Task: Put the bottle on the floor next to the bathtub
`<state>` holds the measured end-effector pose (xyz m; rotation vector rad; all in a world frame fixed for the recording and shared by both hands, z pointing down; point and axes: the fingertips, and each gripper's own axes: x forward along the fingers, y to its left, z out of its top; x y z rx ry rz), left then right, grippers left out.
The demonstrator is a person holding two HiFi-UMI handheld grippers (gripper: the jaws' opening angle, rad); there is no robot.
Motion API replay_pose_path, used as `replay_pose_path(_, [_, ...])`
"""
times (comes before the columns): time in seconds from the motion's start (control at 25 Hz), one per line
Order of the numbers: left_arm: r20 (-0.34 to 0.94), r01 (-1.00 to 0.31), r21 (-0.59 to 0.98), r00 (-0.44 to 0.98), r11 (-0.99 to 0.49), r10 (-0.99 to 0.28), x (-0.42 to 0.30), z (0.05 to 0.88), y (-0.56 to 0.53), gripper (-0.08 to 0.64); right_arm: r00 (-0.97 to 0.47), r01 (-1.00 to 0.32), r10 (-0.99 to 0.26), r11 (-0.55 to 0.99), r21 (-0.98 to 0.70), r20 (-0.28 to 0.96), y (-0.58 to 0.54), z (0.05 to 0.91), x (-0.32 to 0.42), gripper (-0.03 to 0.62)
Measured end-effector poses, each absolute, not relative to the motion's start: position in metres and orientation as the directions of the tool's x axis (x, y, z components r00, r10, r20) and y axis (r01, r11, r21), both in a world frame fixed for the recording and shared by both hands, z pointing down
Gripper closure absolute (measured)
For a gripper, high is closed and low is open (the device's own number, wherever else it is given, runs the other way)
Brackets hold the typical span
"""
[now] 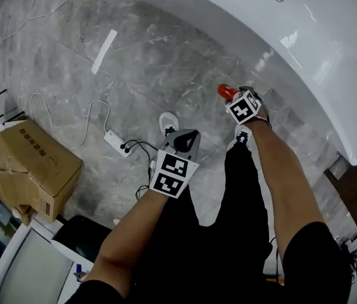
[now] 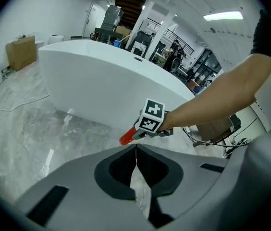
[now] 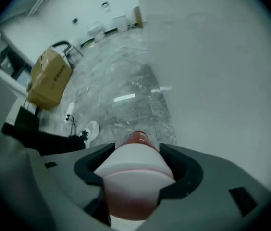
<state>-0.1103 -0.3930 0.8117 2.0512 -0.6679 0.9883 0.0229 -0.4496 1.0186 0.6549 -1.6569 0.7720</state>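
No readable brand on the bottle: white body, red cap, no label text visible in any view. The cardboard box has dark print on its top and side, too small to read. Each marker cube carries only black-and-white square patterns, no lettering. The right claw is clamped on the bottle: the jaws sit partway apart with the white body filling the gap, and the red cap pokes out past the tips. In the head view the cap shows just beyond the right marker cube, over the grey marble floor and just beside the base of the white bathtub. The left gripper view shows the bottle tilted, cap end lower, close to the tub wall. Can't tell whether the cap touches the floor. The left claw is empty, jaws pressed together tip to tip with nothing between them. The right arm is stretched forward and down toward the tub, forearm bare, black sleeve at the upper arm. The left forearm is bent and held nearer the body, its claw pointing out over open floor, well apart from the bottle. A white shoe sits just ahead of the left claw in the head view. A white power strip with its cable lies between the shoe and the box.
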Motion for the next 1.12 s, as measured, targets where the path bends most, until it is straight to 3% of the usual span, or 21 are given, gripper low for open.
replay_pose_path(0.24, [0.827,-0.736,0.403,0.547,-0.544,-0.128,-0.121,0.858,-0.391,0.543,-0.050,-0.530,-0.001,0.848,-0.026,0.999,-0.464,1.100,0.008,0.299])
replay_pose_path(0.64, [0.800,-0.723,0.421,0.580,-0.547,-0.151,-0.116,0.896,-0.411,0.543,-0.001,-0.453,-0.009,0.891,0.008,1.000,-0.494,1.188,-0.004,0.299])
replay_pose_path(1.12, [0.790,-0.718,0.445,0.596,-0.535,-0.143,-0.108,0.906,-0.414,0.543,0.042,-0.410,0.014,0.912,0.004,0.999,-0.501,1.229,-0.014,0.299])
